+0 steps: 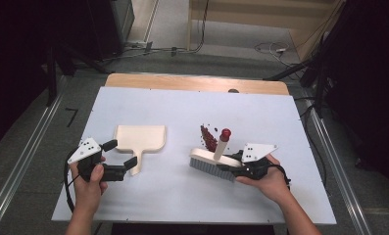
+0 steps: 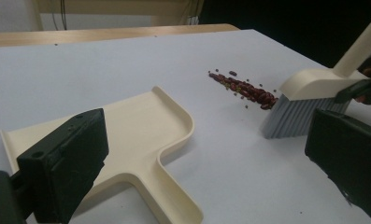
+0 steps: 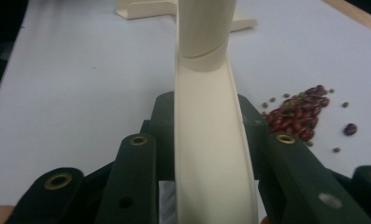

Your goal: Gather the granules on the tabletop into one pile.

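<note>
the right hand-held gripper point(image 1: 233, 164) is clamped on the cream brush point(image 1: 212, 161), whose grey bristles rest on the bench point(image 1: 280, 117) just beside the red beans point(image 1: 208, 138). the left hand-held gripper point(image 1: 121, 154) stands spread around the dustpan point(image 1: 140, 139) handle, not pinching it. judging by this, sweeping has barely begun: the beans lie in a streak well apart from the dustpan, none in it.

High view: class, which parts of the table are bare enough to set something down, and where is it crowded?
Free: the strip between the dustpan and the table's far edge, and the near strip between the two hands. Crowded: around the beans and brush clamped in the right gripper.
</note>
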{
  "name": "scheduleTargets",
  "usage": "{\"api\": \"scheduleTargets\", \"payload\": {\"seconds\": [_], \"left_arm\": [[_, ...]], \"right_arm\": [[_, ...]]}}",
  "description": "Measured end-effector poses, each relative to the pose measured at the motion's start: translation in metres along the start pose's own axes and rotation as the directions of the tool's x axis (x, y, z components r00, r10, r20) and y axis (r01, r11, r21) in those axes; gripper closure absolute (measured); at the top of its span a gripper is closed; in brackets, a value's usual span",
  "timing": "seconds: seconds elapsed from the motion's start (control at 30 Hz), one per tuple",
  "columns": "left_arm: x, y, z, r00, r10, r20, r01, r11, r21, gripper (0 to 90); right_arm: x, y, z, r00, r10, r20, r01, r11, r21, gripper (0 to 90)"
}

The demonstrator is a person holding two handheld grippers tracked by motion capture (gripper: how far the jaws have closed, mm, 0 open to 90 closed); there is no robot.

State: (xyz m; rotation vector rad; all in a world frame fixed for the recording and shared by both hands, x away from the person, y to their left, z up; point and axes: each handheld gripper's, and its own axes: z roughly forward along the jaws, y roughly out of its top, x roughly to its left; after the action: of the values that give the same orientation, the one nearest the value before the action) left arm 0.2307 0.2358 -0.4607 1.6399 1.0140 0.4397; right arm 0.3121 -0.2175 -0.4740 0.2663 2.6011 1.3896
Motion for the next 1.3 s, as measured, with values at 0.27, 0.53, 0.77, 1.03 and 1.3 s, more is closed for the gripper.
{"api": "scheduleTargets", "payload": {"seconds": [0.27,0.53,0.77,1.03,1.3], "left_arm": [[0.003,0.000,0.000,1.0000,-0.007,0.002,0.007,0.9999,-0.007,0.0],[0.002,0.000,0.000,1.0000,-0.009,0.003,0.009,0.9999,-0.006,0.0],[0.000,0.000,0.002,0.9999,0.001,0.011,-0.001,1.0000,0.001,0.0],[0.001,0.000,0.002,0.9999,-0.003,0.010,0.003,1.0000,-0.001,0.0],[0.002,0.000,0.002,1.0000,-0.004,0.008,0.004,1.0000,0.000,0.0]], "right_arm": [[-0.030,0.002,0.013,0.9999,-0.006,0.011,0.006,1.000,0.005,65.8],[-0.048,0.006,0.019,0.9998,0.008,0.017,-0.009,1.000,0.010,65.8],[-0.061,0.008,0.022,0.9987,0.029,0.043,-0.029,1.000,0.004,65.8],[-0.060,0.013,0.018,0.9985,0.054,0.013,-0.054,0.998,0.013,65.8],[-0.068,0.027,-0.008,0.9958,0.090,-0.019,-0.091,0.994,-0.053,65.8]]}}
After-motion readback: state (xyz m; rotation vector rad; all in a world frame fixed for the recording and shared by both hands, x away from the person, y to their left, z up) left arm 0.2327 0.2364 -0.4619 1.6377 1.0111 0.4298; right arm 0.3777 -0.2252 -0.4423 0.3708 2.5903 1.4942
